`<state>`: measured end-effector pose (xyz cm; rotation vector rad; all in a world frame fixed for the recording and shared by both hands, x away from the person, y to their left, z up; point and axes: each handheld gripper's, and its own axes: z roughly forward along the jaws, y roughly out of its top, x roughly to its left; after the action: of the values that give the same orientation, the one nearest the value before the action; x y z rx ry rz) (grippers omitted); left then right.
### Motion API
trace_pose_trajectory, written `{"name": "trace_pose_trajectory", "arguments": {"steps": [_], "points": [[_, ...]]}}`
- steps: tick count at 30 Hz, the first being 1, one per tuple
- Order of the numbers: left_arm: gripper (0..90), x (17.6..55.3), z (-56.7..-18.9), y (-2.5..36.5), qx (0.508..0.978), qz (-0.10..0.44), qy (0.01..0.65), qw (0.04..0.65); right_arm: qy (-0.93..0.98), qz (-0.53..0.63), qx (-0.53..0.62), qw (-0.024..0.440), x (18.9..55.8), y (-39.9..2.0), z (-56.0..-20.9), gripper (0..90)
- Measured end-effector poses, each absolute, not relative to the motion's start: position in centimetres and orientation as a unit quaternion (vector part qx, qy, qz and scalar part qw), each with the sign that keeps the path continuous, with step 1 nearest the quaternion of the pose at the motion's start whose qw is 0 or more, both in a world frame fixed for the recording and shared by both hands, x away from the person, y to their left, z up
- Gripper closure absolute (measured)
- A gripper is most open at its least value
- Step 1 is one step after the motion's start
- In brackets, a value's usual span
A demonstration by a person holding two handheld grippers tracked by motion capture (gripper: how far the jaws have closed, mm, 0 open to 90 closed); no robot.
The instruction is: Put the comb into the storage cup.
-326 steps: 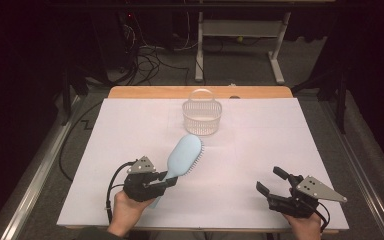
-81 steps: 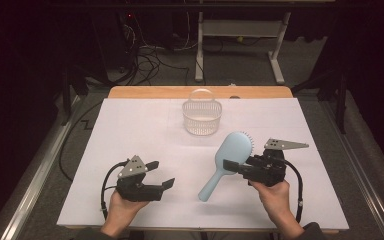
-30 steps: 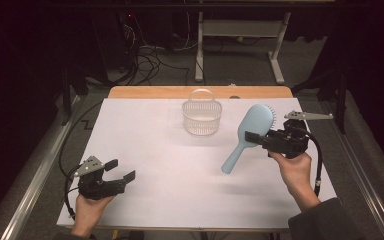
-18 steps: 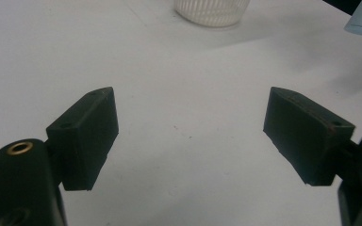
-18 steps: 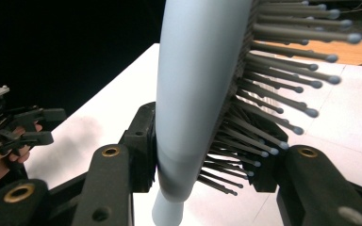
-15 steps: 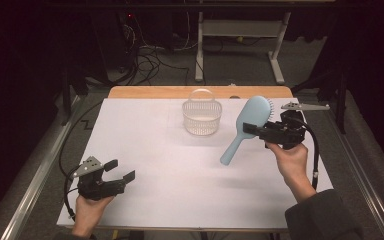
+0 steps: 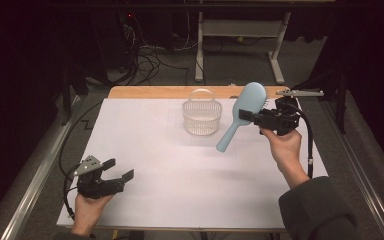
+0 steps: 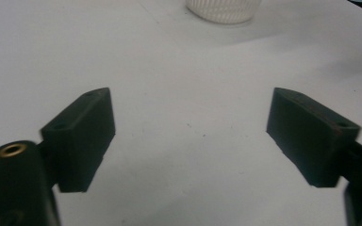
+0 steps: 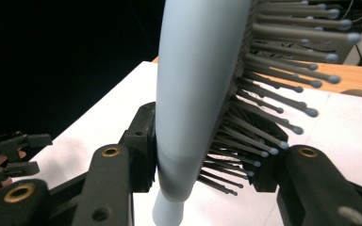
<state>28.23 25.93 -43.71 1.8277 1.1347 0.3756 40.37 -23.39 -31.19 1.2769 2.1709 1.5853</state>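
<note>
The light blue hairbrush (image 7: 243,114) is clamped at the lower end of its head between the jaws of the right gripper (image 7: 260,118), held above the white table cover (image 7: 180,170) with its handle slanting down and away from that gripper toward the left gripper and its bristles facing back toward the right gripper's body. Just beyond the brush handle, on the left gripper's side of it, the white mesh basket (image 7: 201,118) stands on the cover near the table's far edge. Well apart from the right gripper, the left gripper (image 7: 121,171) hangs over the near corner of the cover; its jaws have just been opening and stand wide with nothing between them.
</note>
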Motion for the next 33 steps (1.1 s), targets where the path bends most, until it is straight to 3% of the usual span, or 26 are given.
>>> {"name": "trace_pose_trajectory", "arguments": {"steps": [33], "points": [[14.5, 28.5, -44.0, 25.7, 0.747, 0.136, 0.456, 0.465, 0.722, 0.531, 0.433, 0.092, 45.3, -19.6, -28.6, 54.6]]}}
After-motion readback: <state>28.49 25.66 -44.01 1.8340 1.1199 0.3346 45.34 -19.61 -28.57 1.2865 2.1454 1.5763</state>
